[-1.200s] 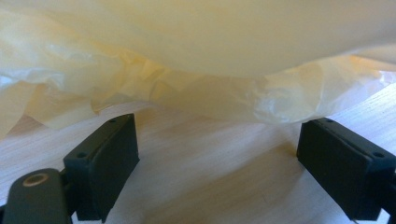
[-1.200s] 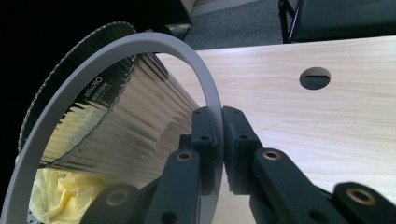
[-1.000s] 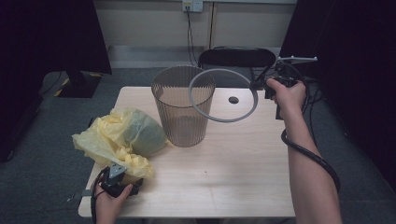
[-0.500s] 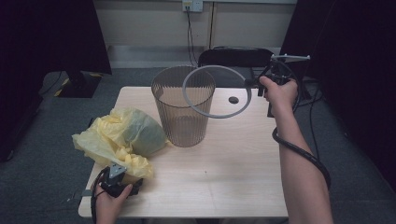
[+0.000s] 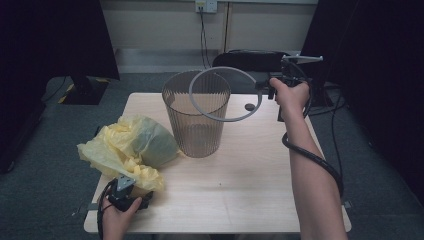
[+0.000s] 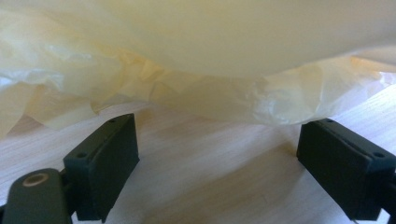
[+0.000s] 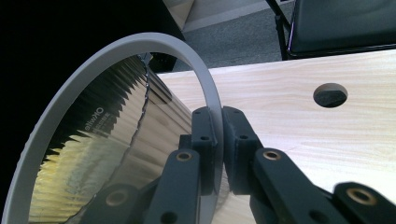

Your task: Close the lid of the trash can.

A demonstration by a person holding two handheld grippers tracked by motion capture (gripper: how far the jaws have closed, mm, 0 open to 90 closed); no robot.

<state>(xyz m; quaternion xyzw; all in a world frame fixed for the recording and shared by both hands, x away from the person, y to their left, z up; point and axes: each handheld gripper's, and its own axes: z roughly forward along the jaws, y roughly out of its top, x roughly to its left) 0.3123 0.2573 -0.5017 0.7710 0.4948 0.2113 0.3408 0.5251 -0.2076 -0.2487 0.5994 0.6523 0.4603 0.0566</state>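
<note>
The ring (image 5: 226, 94) was held in the air by the right gripper (image 5: 265, 88), tilted, its left part over the rim of the bin (image 5: 196, 115) and its right part out over the table (image 5: 235, 175). In the right gripper view the two jaws were seen clamped on the ring's (image 7: 116, 70) edge, with the ribbed bin (image 7: 112, 154) just behind it and a hole (image 7: 330, 94) in the tabletop beyond. The left gripper (image 5: 125, 196) was seen low at the table's near left corner, its jaws wide apart on the wood, nothing between them, just short of the crumpled yellow bag (image 6: 196, 60) lying beside the bin.
</note>
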